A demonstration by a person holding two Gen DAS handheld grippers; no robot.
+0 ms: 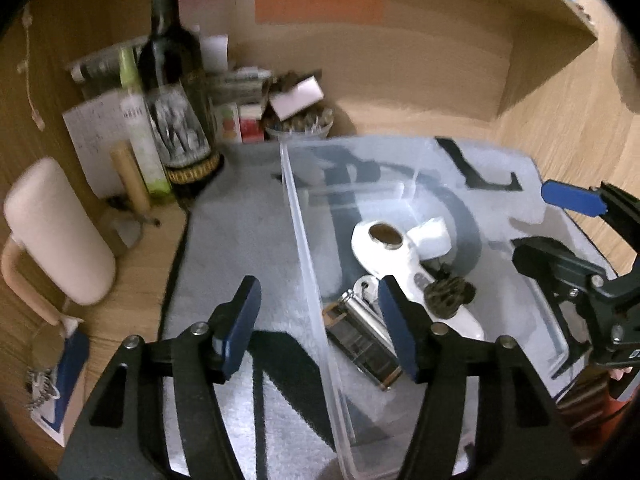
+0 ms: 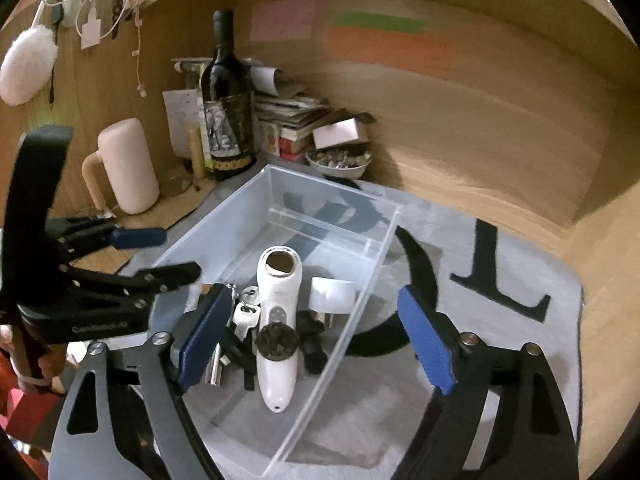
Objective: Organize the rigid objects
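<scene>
Right wrist view: grey mat [image 2: 500, 360] with black lettering covers the wooden desk [image 2: 600, 280]; the clear plastic bin [image 2: 362, 304] sits on it, long axis running near to far. Far-left corner clutter: pink jug [image 2: 128, 168], wine bottle [image 2: 228, 104], a stack of books [image 2: 292, 120], a bowl of small bits [image 2: 340, 162].

All the task items I can see are inside the bin, bunched at its near end; the far end is bare. Largest is the white handheld device [image 2: 278, 332], lying lengthwise, with a dark round disc [image 2: 278, 342] resting on top of it. Right of it is a white tape roll [image 2: 332, 294]; left of it, keys [image 2: 246, 316] and a silver rectangular case [image 1: 362, 340]. There are also black pieces [image 2: 312, 344] I can't identify.

Right gripper [image 2: 316, 344]: jaws wide apart, nothing between the pads, straddling the bin's right wall. Left gripper [image 1: 320, 328]: about half open, also empty, straddling the bin's left wall, with one pad inside just over the silver case.

Risks, judging from this layout:
- Either gripper shifting sideways would catch a bin wall between the pads and drag or tip the bin; it looks light.
- The disc is only resting on the device, so a nudge could slide it off into the pile.
- Both grippers are close together over the same end, so the fingers could collide.
</scene>
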